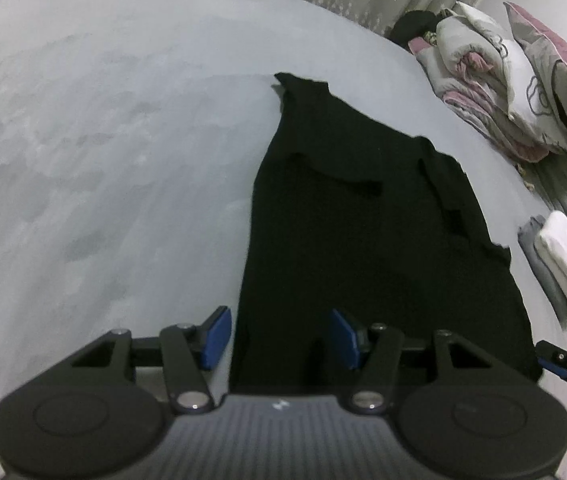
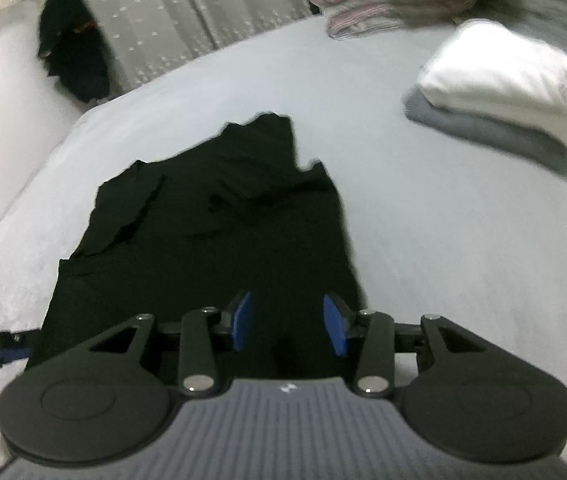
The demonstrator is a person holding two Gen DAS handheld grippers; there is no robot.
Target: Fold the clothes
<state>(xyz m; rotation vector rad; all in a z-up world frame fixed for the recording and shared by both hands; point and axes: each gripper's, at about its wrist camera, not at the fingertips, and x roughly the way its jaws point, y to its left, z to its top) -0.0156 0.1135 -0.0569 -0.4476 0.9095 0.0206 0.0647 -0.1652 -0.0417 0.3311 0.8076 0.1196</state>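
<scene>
- Nearest me, my left gripper (image 1: 281,338) has its blue pads spread apart with nothing between them; it sits low at the near left corner of the black garment (image 1: 363,232), one pad over bare sheet, the other over the cloth.
- My right gripper (image 2: 289,328) is also spread wide and empty, over the near hem towards the garment's right edge.
- The garment lies long and narrow on the pale bed (image 1: 103,140), running away from me. Flaps already lie turned in over its body, so I judge it part-folded lengthwise, though it could equally be one laid out loosely.
- It looks thin, limp and light: it will sag and drag on the sheet and bunch if pinched in the middle. I would take it at the two near corners of the hem, catching all layers, since the turned-in flaps could slip apart.
- Further off on the right, a folded white piece sits on a folded grey one (image 2: 499,92), well apart from the garment.
- Beyond are pillows (image 1: 523,80), a dark heap (image 2: 71,48) and a curtain.
- I can read no brand, label or writing on the cloth; each gripper body bears only a small pale mark.
</scene>
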